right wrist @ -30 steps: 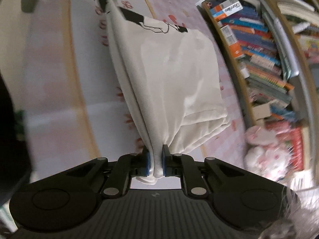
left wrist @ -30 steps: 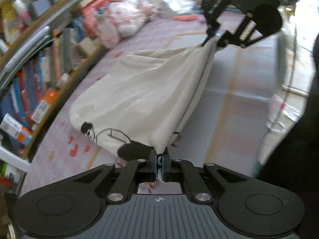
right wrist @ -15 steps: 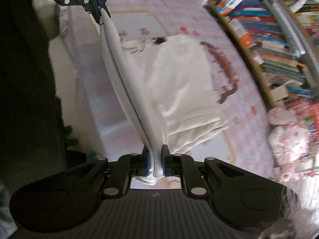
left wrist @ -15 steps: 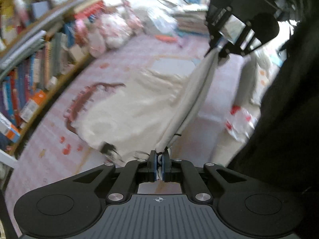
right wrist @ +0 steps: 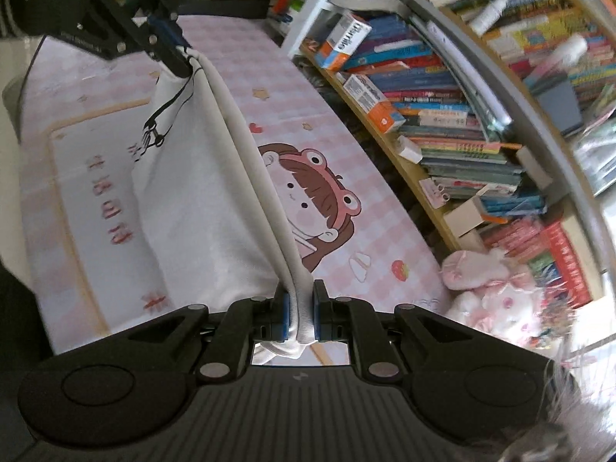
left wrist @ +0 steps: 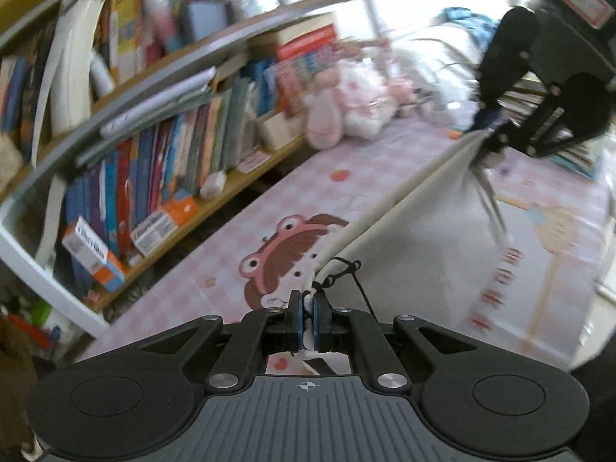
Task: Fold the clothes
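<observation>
A white garment [left wrist: 423, 238] with a black printed drawing hangs stretched in the air between my two grippers, above a pink checked mat [left wrist: 215, 269]. My left gripper [left wrist: 307, 319] is shut on one end of its folded top edge. My right gripper [right wrist: 299, 310] is shut on the other end of that edge, and the garment [right wrist: 208, 208] hangs down to its left. Each gripper shows in the other's view, the right one [left wrist: 487, 138] at upper right, the left one [right wrist: 181, 59] at upper left.
A bookshelf [left wrist: 127, 177] packed with books runs along one side of the mat and shows in the right wrist view [right wrist: 442, 115] too. Pink plush toys [left wrist: 346, 111] lie at its far end. The mat carries a cartoon girl picture [right wrist: 312, 208].
Both grippers have lifted the garment off the mat; it now hangs free as a taut edge between them. The mat's cartoon picture, covered before, is now exposed.
</observation>
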Motion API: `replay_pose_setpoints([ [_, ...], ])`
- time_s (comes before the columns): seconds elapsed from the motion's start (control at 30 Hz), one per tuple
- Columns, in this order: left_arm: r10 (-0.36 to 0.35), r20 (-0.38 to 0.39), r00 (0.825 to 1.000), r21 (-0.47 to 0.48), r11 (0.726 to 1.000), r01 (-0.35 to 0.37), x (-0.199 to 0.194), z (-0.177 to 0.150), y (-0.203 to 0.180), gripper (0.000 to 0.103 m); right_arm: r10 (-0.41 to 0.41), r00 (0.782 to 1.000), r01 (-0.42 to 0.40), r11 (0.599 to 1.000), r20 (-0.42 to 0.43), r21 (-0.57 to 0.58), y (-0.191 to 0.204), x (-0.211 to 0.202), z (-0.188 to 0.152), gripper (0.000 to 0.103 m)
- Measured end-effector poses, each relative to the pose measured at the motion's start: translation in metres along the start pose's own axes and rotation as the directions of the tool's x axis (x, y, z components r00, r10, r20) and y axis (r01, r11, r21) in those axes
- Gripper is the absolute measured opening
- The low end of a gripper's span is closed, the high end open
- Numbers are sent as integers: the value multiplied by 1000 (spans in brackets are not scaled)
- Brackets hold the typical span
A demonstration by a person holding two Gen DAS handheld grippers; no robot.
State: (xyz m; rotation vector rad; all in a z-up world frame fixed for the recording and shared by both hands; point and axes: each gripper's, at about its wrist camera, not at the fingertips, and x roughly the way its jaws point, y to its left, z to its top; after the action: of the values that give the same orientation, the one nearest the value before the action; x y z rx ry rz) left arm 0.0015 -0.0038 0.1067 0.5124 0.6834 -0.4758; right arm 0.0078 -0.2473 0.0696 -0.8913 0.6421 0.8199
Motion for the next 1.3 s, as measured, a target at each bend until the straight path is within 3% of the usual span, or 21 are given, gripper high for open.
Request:
replay_pose_setpoints([
  [0.13, -8, -69, 998, -53, 999, 4, 47, -2, 11, 6, 55, 998, -53, 998, -29, 40, -21, 44, 1, 10],
  [0.37, -21, -180, 983, -52, 999, 12, 117, -13, 15, 13, 161, 981, -144, 978, -107, 152, -43, 116, -9, 11],
  [0.43, -17, -219, 976, -42, 999, 8, 130, -17, 15, 21, 185, 975, -161, 969, -122, 185, -47, 131, -12, 12],
  [0.47, -11, -242, 970, -41, 999, 1, 136, -20, 17, 33, 188, 974, -158, 964, -128, 213, -50, 138, -14, 15],
  [0.5, -5, -264, 965, -39, 999, -5, 142, -23, 19, 52, 191, 972, -156, 958, -133, 240, -53, 145, -16, 20],
  [0.57, 13, -273, 962, -57, 998, -30, 144, -29, 27, 76, 197, 971, -149, 941, -137, 303, -60, 155, -21, 25],
  [0.67, 1, -233, 972, -159, 986, -39, 131, -40, 47, 77, 208, 973, -144, 889, -104, 434, -74, 161, -33, 31],
  [0.77, -4, -165, 986, -358, 932, -56, 112, -58, 69, 73, 111, 988, -32, 818, -104, 574, -87, 156, -51, 34],
  [0.8, -33, -129, 991, -446, 895, -28, 109, -68, 75, 64, 82, 991, 3, 777, -106, 629, -90, 153, -59, 33],
  [0.87, -80, -49, 996, -606, 795, 34, 104, -86, 86, 46, 48, 995, 29, 704, -88, 709, -91, 142, -70, 24],
  [0.93, -99, 33, 995, -721, 687, 92, 99, -103, 92, 38, 34, 998, 16, 641, -49, 768, -88, 127, -78, 21],
  [1.0, -56, 99, 993, -765, 634, 112, 96, -112, 88, 34, 76, 996, -78, 567, 42, 820, -78, 113, -83, 19],
  [1.07, -46, 121, 992, -783, 609, 124, 98, -113, 84, 34, 90, 994, -101, 528, 63, 843, -66, 108, -82, 18],
  [1.2, -100, 110, 989, -796, 587, 148, 120, -109, 82, 34, 84, 996, -76, 448, 43, 891, -54, 118, -83, 12],
  [1.23, -110, 116, 987, -804, 573, 158, 124, -108, 83, 30, 84, 996, -66, 424, 33, 903, -53, 123, -84, 8],
  [1.3, -107, 162, 981, -853, 484, 194, 125, -113, 86, 5, 83, 996, -50, 410, 18, 911, -51, 128, -88, 7],
])
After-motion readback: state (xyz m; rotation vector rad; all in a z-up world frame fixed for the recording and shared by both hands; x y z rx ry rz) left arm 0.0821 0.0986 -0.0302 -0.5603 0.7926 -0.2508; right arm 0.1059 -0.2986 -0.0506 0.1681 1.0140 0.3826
